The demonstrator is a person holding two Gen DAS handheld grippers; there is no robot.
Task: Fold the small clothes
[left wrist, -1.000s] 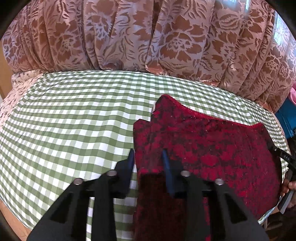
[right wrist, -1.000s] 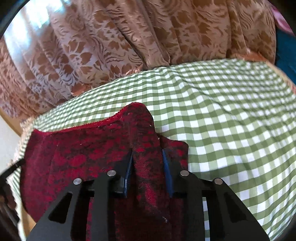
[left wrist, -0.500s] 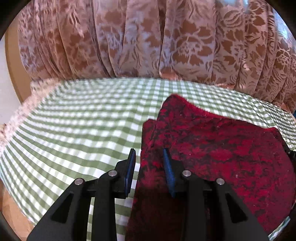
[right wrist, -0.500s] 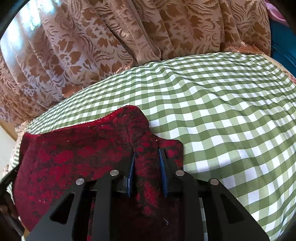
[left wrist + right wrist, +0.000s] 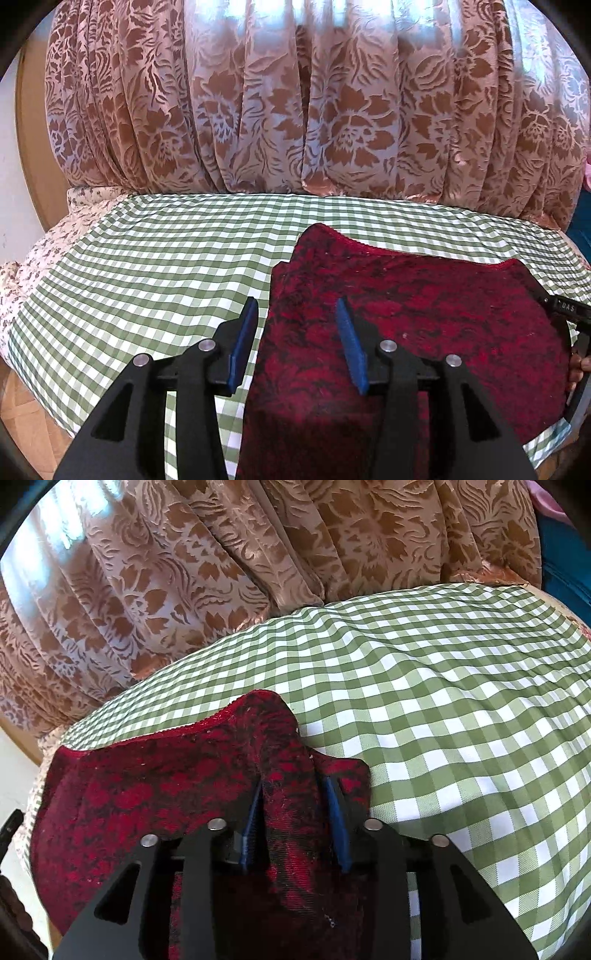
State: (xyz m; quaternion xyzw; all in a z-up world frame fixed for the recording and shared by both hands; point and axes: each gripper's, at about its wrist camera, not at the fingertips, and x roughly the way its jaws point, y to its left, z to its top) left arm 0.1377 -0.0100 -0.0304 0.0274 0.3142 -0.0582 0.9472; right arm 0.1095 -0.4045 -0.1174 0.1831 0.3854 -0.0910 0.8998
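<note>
A dark red patterned garment (image 5: 424, 325) lies on the green checked cloth (image 5: 147, 266). My left gripper (image 5: 297, 310) is open, its jaws spread over the garment's left edge, gripping nothing. In the right wrist view the same garment (image 5: 147, 794) has a raised fold between my right gripper's (image 5: 293, 786) blue pads (image 5: 334, 805). The jaws stand a little apart, and the fold fills the gap between them. The right gripper's black frame shows at the right edge of the left wrist view (image 5: 569, 310).
A brown floral curtain (image 5: 295, 103) hangs right behind the far edge of the checked cloth. A floral sheet (image 5: 40, 251) shows at the left side. Bare checked cloth (image 5: 461, 720) extends to the right of the garment. Blue fabric (image 5: 565, 561) sits at the far right.
My left gripper's jaws have opened wide and let go of the garment's left edge. My right gripper's jaws have spread slightly around the fold. Both cameras have shifted a little.
</note>
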